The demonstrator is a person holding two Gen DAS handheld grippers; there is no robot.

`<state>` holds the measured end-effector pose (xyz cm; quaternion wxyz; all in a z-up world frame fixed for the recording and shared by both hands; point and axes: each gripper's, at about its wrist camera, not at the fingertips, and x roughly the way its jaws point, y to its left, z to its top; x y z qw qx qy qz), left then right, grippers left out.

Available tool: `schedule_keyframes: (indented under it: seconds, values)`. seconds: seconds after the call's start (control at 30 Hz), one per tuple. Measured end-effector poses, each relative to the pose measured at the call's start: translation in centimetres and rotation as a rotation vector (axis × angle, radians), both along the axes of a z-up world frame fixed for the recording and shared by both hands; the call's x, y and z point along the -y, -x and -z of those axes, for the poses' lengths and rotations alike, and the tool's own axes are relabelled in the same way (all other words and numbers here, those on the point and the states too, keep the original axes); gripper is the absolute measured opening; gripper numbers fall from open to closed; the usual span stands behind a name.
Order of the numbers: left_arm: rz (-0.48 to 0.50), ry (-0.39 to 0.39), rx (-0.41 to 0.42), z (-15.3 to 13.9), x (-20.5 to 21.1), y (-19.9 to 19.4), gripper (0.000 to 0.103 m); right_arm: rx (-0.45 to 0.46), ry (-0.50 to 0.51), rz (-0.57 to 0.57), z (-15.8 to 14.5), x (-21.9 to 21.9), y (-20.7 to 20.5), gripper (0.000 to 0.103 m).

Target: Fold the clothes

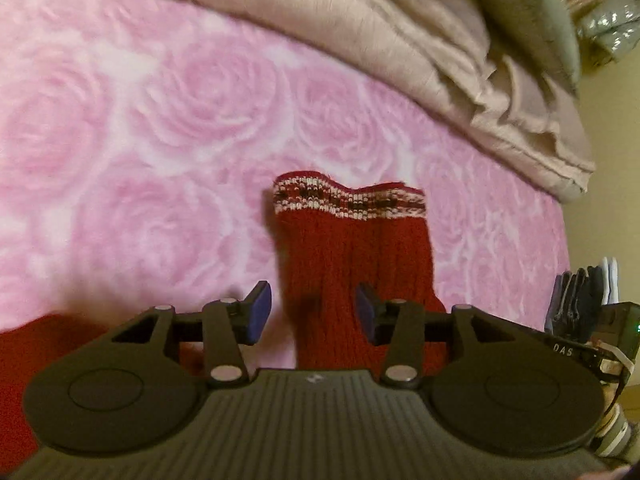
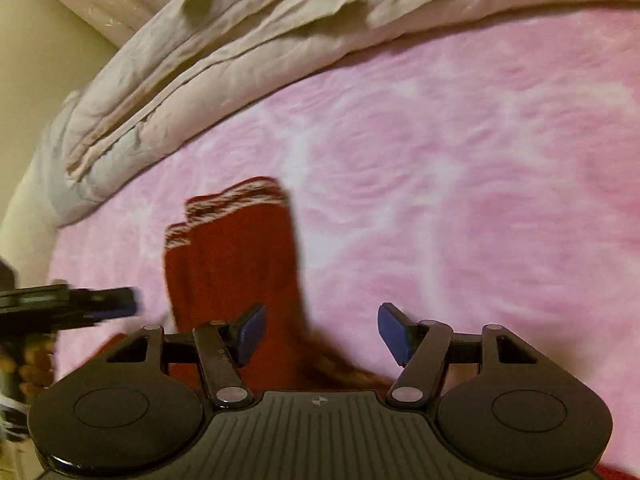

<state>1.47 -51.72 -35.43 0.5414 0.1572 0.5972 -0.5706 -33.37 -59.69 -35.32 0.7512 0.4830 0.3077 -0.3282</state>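
A red knitted garment (image 1: 356, 248) with a white and dark patterned band at its far end lies in a narrow strip on the pink rose-patterned bedcover (image 1: 140, 140). More of the red cloth shows at the lower left. My left gripper (image 1: 314, 312) hovers over the near part of the strip, jaws open, blue pads apart with only the cloth lying below them. In the right wrist view the same red garment (image 2: 236, 256) lies left of centre. My right gripper (image 2: 320, 332) is open over its near right edge, gripping nothing. The left gripper's blue fingertip (image 2: 120, 302) pokes in from the left.
A crumpled beige quilt (image 1: 420, 52) is heaped along the far side of the bed, also seen as the quilt (image 2: 192, 60) in the right wrist view. The bed's right edge drops off by a yellowish wall (image 1: 612, 152). Dark and white items (image 1: 584, 296) stand beyond that edge.
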Motion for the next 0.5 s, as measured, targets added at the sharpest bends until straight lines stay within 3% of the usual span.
schedule_keyframes:
  seconds: [0.1, 0.13, 0.17, 0.2, 0.23, 0.33, 0.5]
  values:
    - [0.006, -0.065, -0.036, 2.5, 1.3, -0.1, 0.041, 0.057, -0.051, -0.006, 2.3, 1.0, -2.6, 0.065]
    - [0.005, -0.081, -0.043, 3.2, 1.5, 0.0, 0.036, 0.074, -0.069, -0.007, 3.0, 1.4, -3.4, 0.065]
    - [0.005, -0.093, -0.051, 3.8, 1.8, 0.2, 0.031, 0.071, -0.065, -0.023, 3.3, 1.5, -4.0, 0.052]
    - [0.014, -0.079, -0.063, 4.0, 1.9, 0.5, 0.005, 0.065, -0.059, -0.041, 3.4, 1.5, -4.5, 0.027]
    - [0.025, -0.064, -0.072, 4.2, 2.0, 0.9, 0.003, 0.053, -0.058, -0.083, 3.5, 1.7, -5.2, 0.009]
    - [0.082, 0.046, -0.009, 2.0, 3.7, 1.8, 0.003, 0.056, 0.031, -0.094, 1.0, 2.8, -5.2, 0.008]
    - [0.070, 0.311, 0.083, -5.3, 9.4, 1.4, 0.003, 0.108, 0.242, -0.032, -6.0, 7.6, -4.2, 0.008]
